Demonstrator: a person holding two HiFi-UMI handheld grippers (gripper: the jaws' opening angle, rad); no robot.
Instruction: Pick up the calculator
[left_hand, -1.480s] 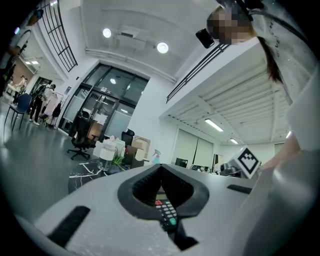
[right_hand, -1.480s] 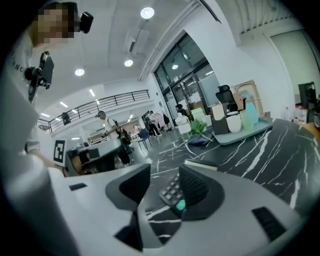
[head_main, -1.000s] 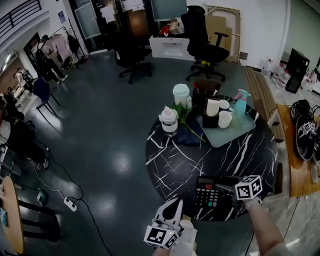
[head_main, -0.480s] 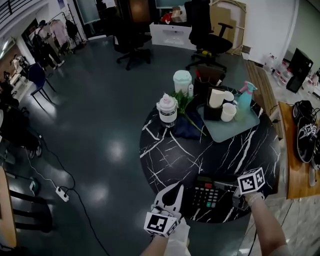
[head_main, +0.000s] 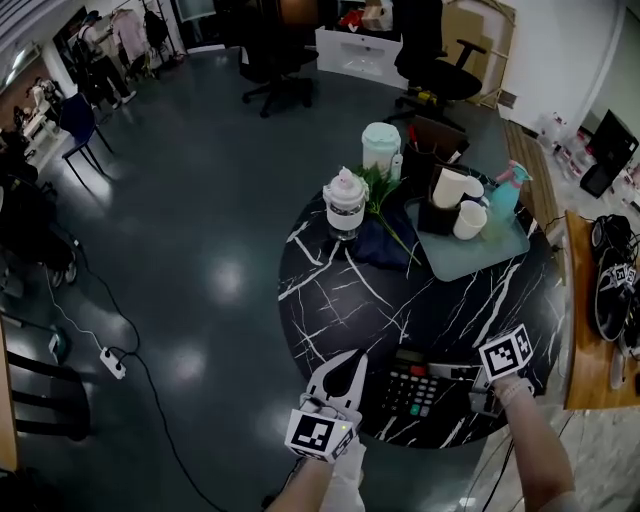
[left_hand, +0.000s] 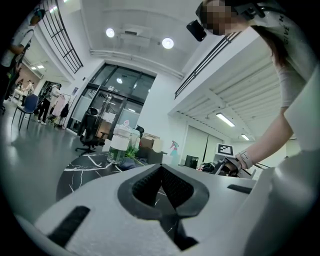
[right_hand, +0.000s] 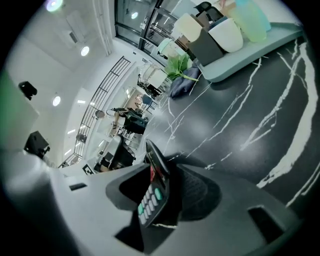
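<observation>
Two grippers: right gripper (head_main: 452, 373) clamps the calculator (head_main: 412, 383), edge-on between its jaws, low over the table (head_main: 400, 310); left gripper (head_main: 352, 362) closed, empty. Lift level, squeezing firmly against pivoting.

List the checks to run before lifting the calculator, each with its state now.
1. Calculator sits between the right gripper's jaws: ok.
2. Jaws clamped firmly on it: cannot tell.
3. Left gripper shut, empty, apart from the calculator: ok.
4. Nothing lying on top of the calculator: ok.
5. Tray and cups far across the table, out of the lift path: ok.
</observation>
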